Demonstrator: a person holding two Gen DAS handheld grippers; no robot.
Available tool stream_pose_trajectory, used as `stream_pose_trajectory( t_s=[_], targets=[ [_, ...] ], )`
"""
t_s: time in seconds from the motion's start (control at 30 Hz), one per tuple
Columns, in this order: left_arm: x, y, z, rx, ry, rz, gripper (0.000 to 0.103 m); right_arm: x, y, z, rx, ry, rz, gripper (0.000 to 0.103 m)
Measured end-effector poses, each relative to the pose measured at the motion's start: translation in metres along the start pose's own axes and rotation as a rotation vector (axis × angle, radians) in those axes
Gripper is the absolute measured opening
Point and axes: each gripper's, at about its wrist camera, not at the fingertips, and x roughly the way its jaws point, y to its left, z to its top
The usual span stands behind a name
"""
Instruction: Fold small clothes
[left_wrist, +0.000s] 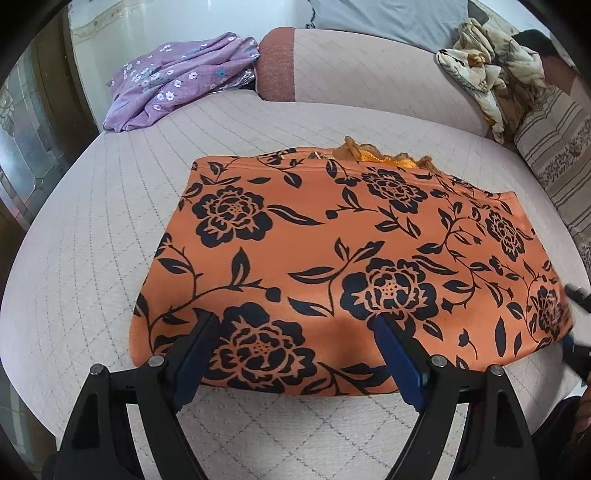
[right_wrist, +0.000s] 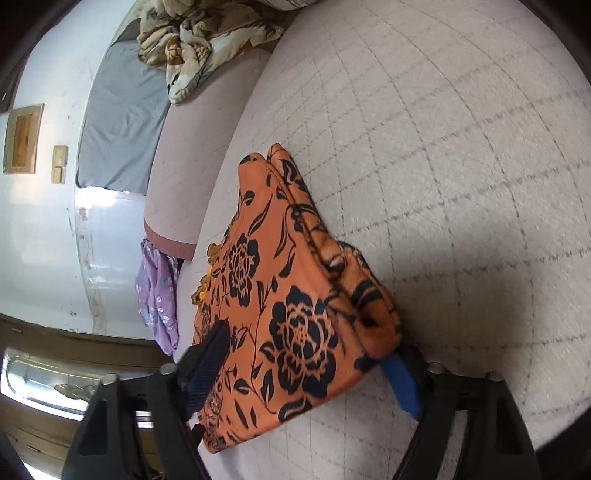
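Left gripper (left_wrist: 295, 325) jaws gape over orange floral garment (left_wrist: 332, 251) on bed (left_wrist: 92, 221). Right gripper (right_wrist: 310, 347) straddles garment corner, jaws apart, underside hidden; only left view shows lace trim (left_wrist: 384, 155).

1 orange floral garment (left_wrist: 332, 258); 1 purple cloth (left_wrist: 177, 79); 1 blanket (left_wrist: 487, 74); 2 claws (left_wrist: 295, 354)

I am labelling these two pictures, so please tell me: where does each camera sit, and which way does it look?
Left wrist: on the left gripper, open, looking across the orange garment toward the purple cloth.
Right wrist: on the right gripper, open around the garment's end, looking along it.
Shared: garment, purple cloth, blanket.
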Motion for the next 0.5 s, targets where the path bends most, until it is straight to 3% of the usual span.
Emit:
stream_pose_trajectory(
  t_s=[0.03, 0.07, 0.2, 0.3, 0.33, 0.37, 0.43, 0.5],
  targets=[
    [-0.001, -0.001, 0.001, 0.005, -0.003, 0.001, 0.086, 0.007, 0.004, 0.0, -0.015, 0.016, -0.001, 0.009],
    [-0.002, -0.003, 0.001, 0.011, -0.007, 0.003, 0.086, 0.012, 0.005, 0.001, -0.02, 0.039, -0.011, 0.008],
    [-0.007, -0.008, 0.006, 0.011, -0.04, 0.011, 0.086, -0.004, 0.03, -0.002, -0.139, -0.022, -0.02, 0.008],
    [0.002, -0.014, 0.009, 0.019, -0.016, 0.019, 0.086, 0.001, 0.024, -0.003, -0.152, -0.004, -0.053, 0.016],
    [0.005, -0.016, 0.009, 0.026, -0.011, 0.024, 0.086, 0.005, 0.017, -0.004, -0.129, 0.03, -0.05, 0.027],
    [0.006, -0.018, 0.01, 0.029, -0.01, 0.022, 0.086, 0.007, 0.012, -0.005, -0.111, 0.047, -0.035, 0.048],
    [0.007, -0.02, 0.011, 0.032, -0.015, 0.017, 0.086, 0.001, 0.012, -0.008, -0.116, 0.022, 0.011, 0.076],
    [0.009, -0.022, 0.012, 0.033, -0.011, 0.014, 0.086, -0.004, 0.018, -0.007, -0.14, -0.011, 0.027, 0.078]
  ],
)
